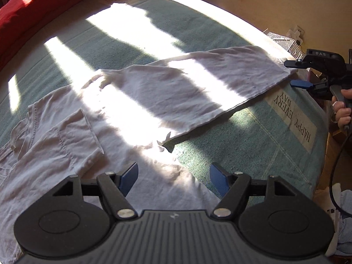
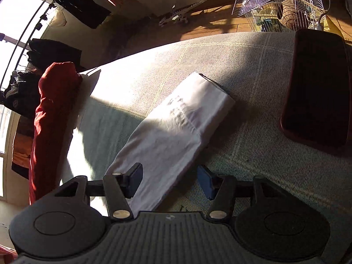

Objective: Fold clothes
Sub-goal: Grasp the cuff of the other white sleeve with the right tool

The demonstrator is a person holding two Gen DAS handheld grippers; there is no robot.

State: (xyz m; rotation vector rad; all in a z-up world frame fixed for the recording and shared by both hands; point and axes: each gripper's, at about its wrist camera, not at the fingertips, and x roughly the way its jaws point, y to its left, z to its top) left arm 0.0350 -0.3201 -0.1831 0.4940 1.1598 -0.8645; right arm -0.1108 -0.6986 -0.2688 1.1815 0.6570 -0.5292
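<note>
Right, both tools empty atm, so this step is about picking grab points well. Starting on the left: my left gripper [image 1: 173, 179] stands wide, pads clear of cloth, pointing steeply down at the pale trousers [image 1: 123, 114]. The waist end w/ its pocket seam lies just left of and under that tool, rumpled. The crotch notch sits just ahead of the pads, and one leg runs away ahead and to the right across the green bedspread [image 1: 253, 145]. The red pillow [image 1: 33, 6] is far off at the upper left, no obstacle.

On to the right: my right gripper [image 2: 169, 181] is about half open w/ nothing pinched. In its own view the leg passes under the left pad and the leg's long edge runs between the pads. From the left cam it hangs level w/ the leg's far hem corner, just beside it, not touching afaict. A dark phone [image 2: 316, 88] lies ahead and right of that tool, well apart from the cloth. A wire cage [image 2: 279, 4] sits on the floor beyond the bed.

How I'd do it well, imo:
- Left: drop onto the waistband edge, not the loose middle, and catch all layers in one pinch.
- Right: go for the hem corner and pinch both layers, since the fabric looks thin and likely to slip.
- Lift both ends together and keep the leg taut so the crease lands straight.
- Bright sun stripes wash out the edges, so check the bite before lifting.
- Keep the fold path clear of the phone.
</note>
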